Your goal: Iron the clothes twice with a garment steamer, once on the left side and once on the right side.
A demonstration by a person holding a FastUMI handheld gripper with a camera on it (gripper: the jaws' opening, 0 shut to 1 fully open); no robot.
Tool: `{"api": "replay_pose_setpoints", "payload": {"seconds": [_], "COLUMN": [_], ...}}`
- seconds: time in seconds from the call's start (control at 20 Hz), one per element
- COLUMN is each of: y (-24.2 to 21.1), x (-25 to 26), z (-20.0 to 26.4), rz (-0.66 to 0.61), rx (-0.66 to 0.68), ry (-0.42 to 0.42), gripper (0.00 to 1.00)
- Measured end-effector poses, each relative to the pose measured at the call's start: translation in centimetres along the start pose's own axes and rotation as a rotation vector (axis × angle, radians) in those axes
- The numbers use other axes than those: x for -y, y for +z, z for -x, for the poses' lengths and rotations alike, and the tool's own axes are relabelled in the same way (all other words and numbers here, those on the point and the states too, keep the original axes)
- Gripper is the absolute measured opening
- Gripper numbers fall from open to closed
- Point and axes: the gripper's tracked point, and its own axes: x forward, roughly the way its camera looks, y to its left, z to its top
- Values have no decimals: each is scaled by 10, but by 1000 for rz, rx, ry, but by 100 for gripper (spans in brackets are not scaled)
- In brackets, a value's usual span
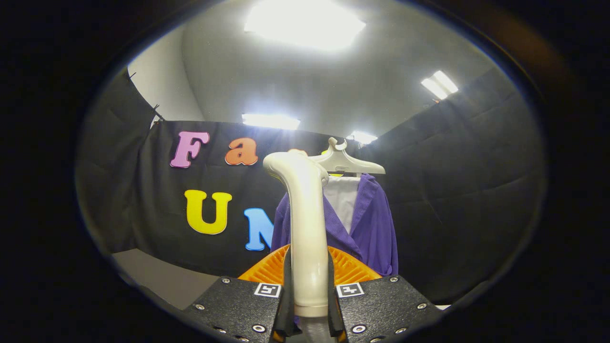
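A cream garment steamer point(306, 224) stands upright between my fingers, its handle rising and its head bending left at the top. My gripper point(309, 305) is shut on the steamer's handle, both fingers pressing its sides. Beyond the steamer a purple garment point(374, 228) with a white inner layer hangs on a pale hanger point(344, 162). The steamer's head sits near the garment's upper left, at collar height; whether it touches the cloth I cannot tell. The steamer hides the garment's left part.
An orange ribbed part point(352, 269) shows just ahead of the fingers, behind the steamer's handle. Black cloth walls point(457, 190) close the booth behind and to the right. A pale floor strip point(167, 281) lies low on the left. Ceiling lights point(305, 24) glare overhead.
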Motion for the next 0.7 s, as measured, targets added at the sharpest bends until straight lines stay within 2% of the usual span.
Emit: {"api": "replay_pose_setpoints", "payload": {"seconds": [0.4, 0.7], "y": [-44, -102], "x": [12, 20], "z": [-71, -79], "rz": [40, 48], "rx": [-62, -163], "ry": [-40, -64], "gripper": [28, 28]}}
